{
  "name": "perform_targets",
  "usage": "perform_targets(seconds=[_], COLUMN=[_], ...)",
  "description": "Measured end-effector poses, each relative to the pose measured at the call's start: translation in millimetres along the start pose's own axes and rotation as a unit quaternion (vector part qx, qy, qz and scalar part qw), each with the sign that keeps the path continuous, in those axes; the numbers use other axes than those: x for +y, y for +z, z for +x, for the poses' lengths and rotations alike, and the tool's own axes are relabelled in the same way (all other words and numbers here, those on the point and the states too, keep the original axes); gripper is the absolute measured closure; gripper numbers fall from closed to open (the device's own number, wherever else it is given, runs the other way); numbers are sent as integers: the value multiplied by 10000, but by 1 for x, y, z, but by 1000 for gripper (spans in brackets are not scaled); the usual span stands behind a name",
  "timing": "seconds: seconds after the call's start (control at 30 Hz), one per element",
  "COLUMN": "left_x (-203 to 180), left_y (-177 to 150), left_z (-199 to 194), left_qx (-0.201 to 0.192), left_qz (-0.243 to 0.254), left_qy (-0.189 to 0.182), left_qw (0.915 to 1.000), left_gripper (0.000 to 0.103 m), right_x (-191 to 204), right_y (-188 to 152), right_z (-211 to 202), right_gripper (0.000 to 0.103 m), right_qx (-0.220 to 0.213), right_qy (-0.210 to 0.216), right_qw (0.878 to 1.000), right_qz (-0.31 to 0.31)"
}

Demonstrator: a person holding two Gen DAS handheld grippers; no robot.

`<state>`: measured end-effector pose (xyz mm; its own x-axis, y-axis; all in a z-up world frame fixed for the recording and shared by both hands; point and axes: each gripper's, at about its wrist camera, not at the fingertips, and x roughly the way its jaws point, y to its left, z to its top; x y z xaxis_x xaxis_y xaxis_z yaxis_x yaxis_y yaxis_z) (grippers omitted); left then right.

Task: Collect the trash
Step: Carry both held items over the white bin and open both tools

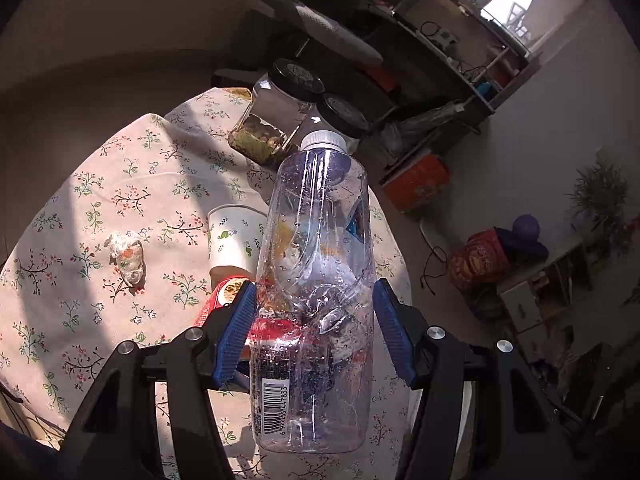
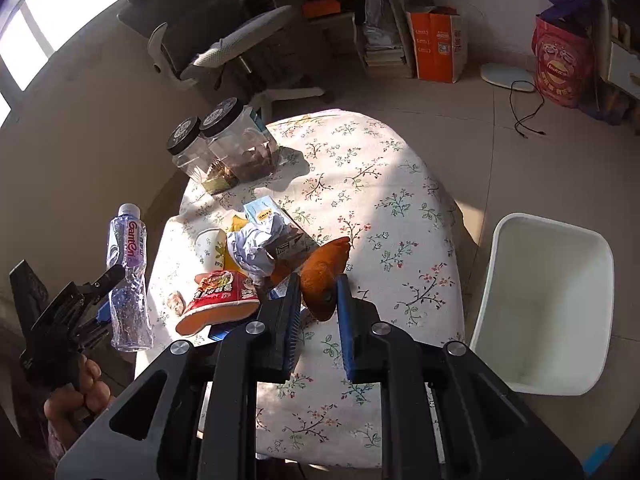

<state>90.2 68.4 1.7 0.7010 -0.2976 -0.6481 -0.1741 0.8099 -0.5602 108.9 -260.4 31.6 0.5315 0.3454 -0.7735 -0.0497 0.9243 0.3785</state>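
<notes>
My left gripper point(image 1: 314, 300) is shut on a clear crushed plastic bottle point(image 1: 316, 280) with a white cap, held above the table; it also shows in the right wrist view point(image 2: 128, 272), left of the table. My right gripper point(image 2: 318, 280) is shut on a brown orange peel point(image 2: 322, 276), just above the floral tablecloth point(image 2: 380, 200). On the table lie a red instant-noodle cup point(image 2: 218, 300), a paper cup point(image 2: 210, 250), crumpled white paper point(image 2: 254, 246), a blue carton point(image 2: 276, 224) and a small wad point(image 1: 128, 258).
A white bin point(image 2: 548, 300) stands on the floor right of the table. Two black-lidded clear jars point(image 2: 224, 144) stand at the table's far edge. An office chair point(image 2: 224, 52), an orange bag point(image 2: 438, 44) and a red bag point(image 2: 560, 64) lie beyond.
</notes>
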Motion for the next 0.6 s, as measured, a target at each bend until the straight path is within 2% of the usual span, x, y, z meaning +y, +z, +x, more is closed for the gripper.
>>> perform_targets(seconds=[0.17, 0.27, 0.37, 0.47, 0.6], left_x=[-70, -110, -145, -177, -208], left_y=[-29, -55, -82, -111, -148], left_z=[21, 42, 65, 89, 119], left_qx=[305, 589, 856, 1208, 1562], left_qz=[790, 1160, 1505, 1698, 2028], left_qy=[-591, -989, -1317, -1611, -1660], left_qw=[9946, 9866, 9761, 9647, 9523], left_gripper=[44, 44, 43, 43, 43], right_x=[-44, -76, -108, -123, -137], right_y=[-4, -6, -10, -14, -20], right_z=[-24, -35, -43, -47, -45], right_gripper=[86, 86, 86, 86, 86], right_qx=[-152, -305, -398, -416, -269], right_qy=[-200, -591, -799, -1016, -1070], right_qw=[9984, 9944, 9886, 9853, 9844], right_qz=[501, 820, 1209, 1309, 1370])
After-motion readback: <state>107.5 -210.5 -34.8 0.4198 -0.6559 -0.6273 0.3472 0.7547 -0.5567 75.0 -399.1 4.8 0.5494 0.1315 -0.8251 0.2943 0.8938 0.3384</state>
